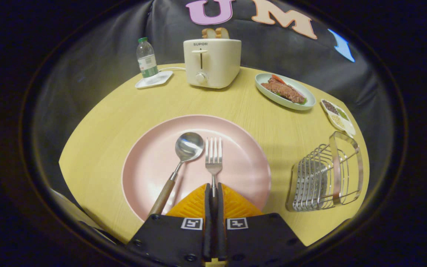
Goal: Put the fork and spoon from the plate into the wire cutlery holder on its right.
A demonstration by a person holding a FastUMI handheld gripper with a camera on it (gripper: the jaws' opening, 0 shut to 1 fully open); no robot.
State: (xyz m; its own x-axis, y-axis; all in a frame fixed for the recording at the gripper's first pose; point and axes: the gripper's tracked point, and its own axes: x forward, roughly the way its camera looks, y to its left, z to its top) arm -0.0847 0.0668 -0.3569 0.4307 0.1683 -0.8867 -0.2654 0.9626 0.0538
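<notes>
Gripper view looks forward along the gripper [213, 189], whose jaws are clenched on the thin neck of the silver metal fork [213, 157], the handle hidden between them. The fork lies on the round pale pink plate [250, 148], tines pointing to twelve o'clock, just ahead of the fingertips. At about eleven o'clock from the jaws lies the steel spoon with a brown wooden handle [182, 163], its bowl just beside the tines and its handle slanting back toward seven o'clock. The chrome wire cutlery holder with a tall loop handle [328, 178] stands on the pale yellow wooden desk [102, 129] at three o'clock from the plate, well apart from the fork.

The hold looks narrow: a smooth, slim neck pinched near one end could pivot or slip once lifted, since the tined head would hang forward. A tilting fork might knock the spoon close alongside. At the holder, the tines could catch on the close-set wires or the loop handle, and I judge the light frame might shift if struck.

Both utensils look clean and shiny, the spoon bowl mirroring the lights.
</notes>
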